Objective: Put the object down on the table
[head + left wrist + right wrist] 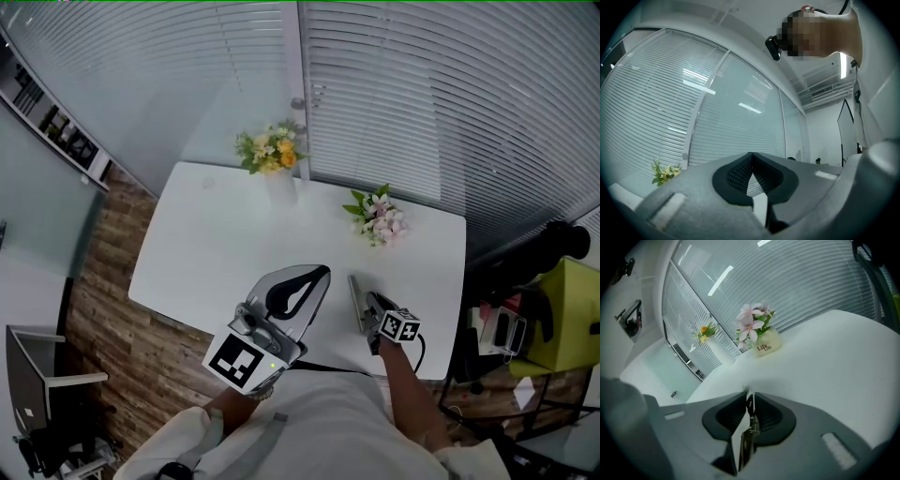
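Only the right gripper view shows the thin metal object (751,427). It sits edge-on, clamped in the right gripper (749,397) above the white table's (216,253) near edge, its long axis pointing toward the pink flower pot (765,345). The left gripper (751,161), raised above the table, is closed and empty.

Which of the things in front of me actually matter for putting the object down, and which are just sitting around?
In the job:
- right gripper, shut on a thin metal object
- white table, where the object would go

Just lying about:
- left gripper, shut with nothing in it
- vase of yellow flowers
- pot of pink flowers
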